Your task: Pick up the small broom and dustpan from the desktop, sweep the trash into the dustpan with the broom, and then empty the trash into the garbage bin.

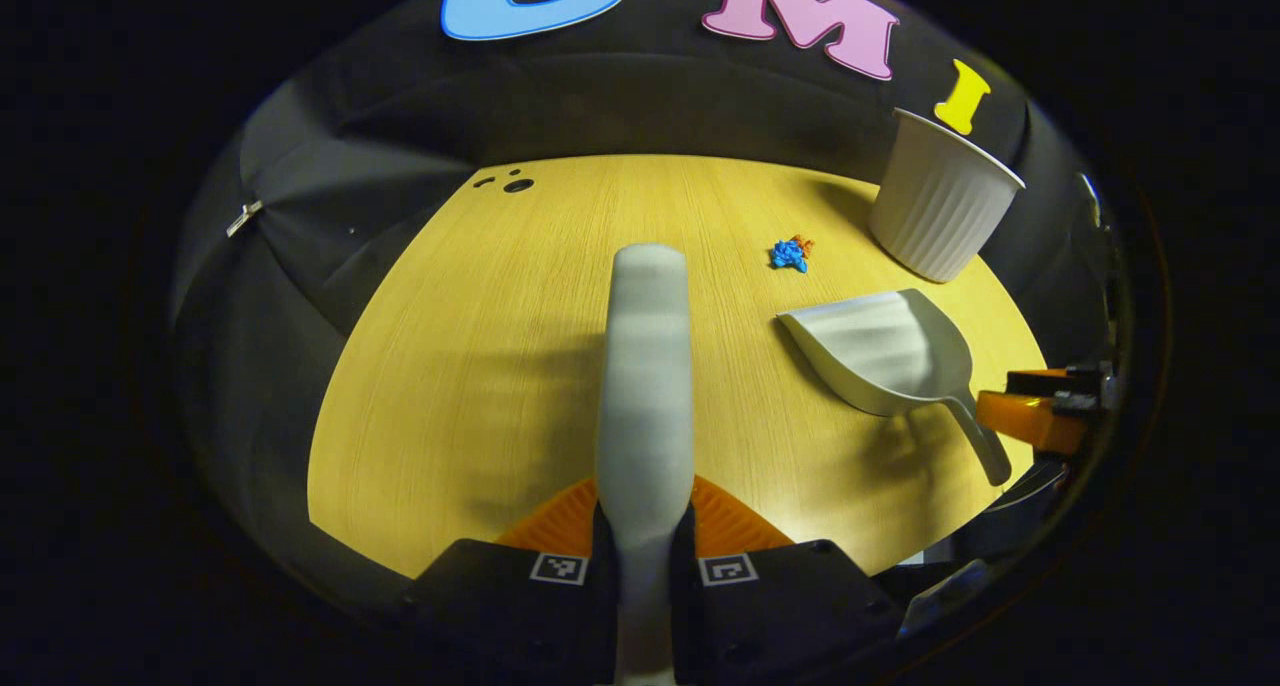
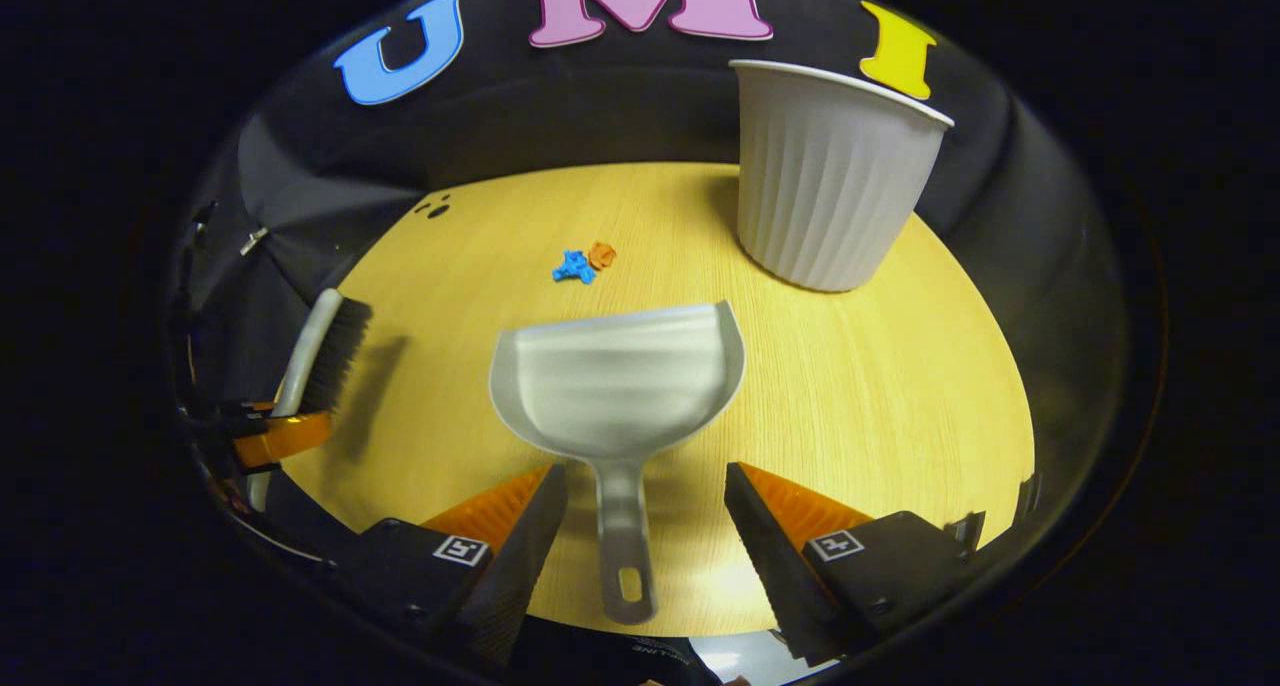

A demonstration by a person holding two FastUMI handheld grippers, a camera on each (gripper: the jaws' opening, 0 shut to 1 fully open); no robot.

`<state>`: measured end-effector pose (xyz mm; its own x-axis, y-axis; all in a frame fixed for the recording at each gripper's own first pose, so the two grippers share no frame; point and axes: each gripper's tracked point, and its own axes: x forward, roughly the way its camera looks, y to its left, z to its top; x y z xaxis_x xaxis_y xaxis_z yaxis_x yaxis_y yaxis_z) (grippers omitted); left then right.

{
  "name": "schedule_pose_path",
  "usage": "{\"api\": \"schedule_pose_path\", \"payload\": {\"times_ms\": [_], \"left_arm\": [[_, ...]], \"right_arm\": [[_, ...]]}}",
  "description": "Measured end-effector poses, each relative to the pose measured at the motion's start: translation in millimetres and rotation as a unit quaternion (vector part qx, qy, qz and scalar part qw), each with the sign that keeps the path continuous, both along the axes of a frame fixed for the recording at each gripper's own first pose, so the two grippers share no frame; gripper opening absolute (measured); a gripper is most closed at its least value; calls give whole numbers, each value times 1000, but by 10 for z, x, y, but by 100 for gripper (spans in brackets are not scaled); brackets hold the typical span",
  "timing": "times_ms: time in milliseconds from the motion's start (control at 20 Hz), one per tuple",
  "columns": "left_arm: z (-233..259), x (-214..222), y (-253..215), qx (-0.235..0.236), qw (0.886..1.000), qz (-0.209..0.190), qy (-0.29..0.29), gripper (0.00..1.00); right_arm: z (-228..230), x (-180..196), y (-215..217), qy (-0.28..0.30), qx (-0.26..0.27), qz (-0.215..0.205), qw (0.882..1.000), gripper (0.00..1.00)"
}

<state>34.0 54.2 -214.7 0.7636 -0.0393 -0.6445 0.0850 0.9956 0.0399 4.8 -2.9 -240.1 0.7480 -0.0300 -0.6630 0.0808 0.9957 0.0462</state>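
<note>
- Right gripper view: right gripper [image 2: 645,511] spread wide, dustpan [image 2: 620,381] handle lying untouched between its fingers; trash [image 2: 585,262] beyond the pan, garbage bin [image 2: 830,181] ahead-right.
- Left gripper [image 1: 645,556] clamped on the broom [image 1: 648,366].

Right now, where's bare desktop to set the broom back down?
Bare: the wide stretch of desktop left of the dustpan, under the held broom, and the near-right patch below the bin. Crowded: the far right, where trash, dustpan and bin cluster.

On the desktop [image 2: 900,386], the trash [image 2: 585,262] lies beyond the dustpan [image 2: 620,381], left of the garbage bin [image 2: 830,181].
</note>
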Motion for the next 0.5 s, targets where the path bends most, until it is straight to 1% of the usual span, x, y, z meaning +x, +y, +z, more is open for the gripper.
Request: {"api": "schedule_pose_path", "payload": {"times_ms": [50,200,350,450,500], "left_arm": [[-4,-33,8,-4,1000,6,5,26],[9,-105,4,-48,998,32,20,26],[7,-118,79,-42,998,45,20,26],[3,-129,90,-35,998,48,21,27],[-12,-133,78,-36,998,51,23,26]], "right_arm": [[-57,2,9,10,1,2,1000,99],[-260,17,19,42,1,11,999,99],[-506,45,14,76,4,5,997,99],[-599,63,43,96,25,-7,995,99],[-612,94,38,100,26,-11,995,99]]}}
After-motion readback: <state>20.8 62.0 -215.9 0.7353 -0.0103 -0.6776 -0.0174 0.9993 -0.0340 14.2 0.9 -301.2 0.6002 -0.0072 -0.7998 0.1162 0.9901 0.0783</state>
